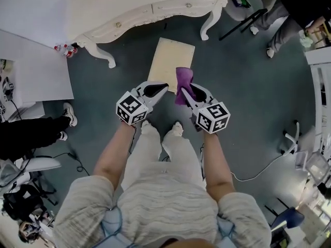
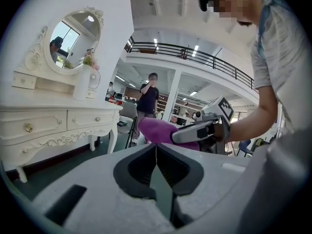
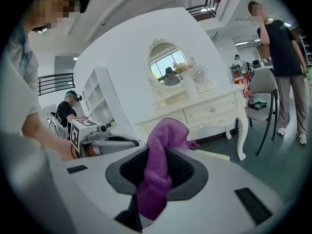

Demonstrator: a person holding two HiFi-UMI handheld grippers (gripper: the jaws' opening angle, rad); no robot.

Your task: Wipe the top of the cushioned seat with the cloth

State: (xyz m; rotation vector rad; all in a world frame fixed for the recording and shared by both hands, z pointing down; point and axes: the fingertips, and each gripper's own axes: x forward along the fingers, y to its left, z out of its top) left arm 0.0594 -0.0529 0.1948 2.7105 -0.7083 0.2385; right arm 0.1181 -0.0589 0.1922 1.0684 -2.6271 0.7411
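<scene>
The limp purple microfibre cloth (image 3: 157,172), judged light, soft & prone to bunching, is pinched mid-fold by the right tongs (image 1: 185,93), while the left tongs (image 2: 156,172) are closed on nothing.

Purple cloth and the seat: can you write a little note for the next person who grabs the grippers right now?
Left gripper: fingers shut, nothing in them.
Right gripper: fingers shut on the purple cloth, which bunches up past the tips.
The cushioned seat is on the floor in front of the white dressing table. Both grippers are held at its near end, and the cloth seems to be in the air, not pressed on the top.
Done: the cloth is picked up and brought to the seat.
Left: lower the cloth onto the top and wipe across it.
</scene>
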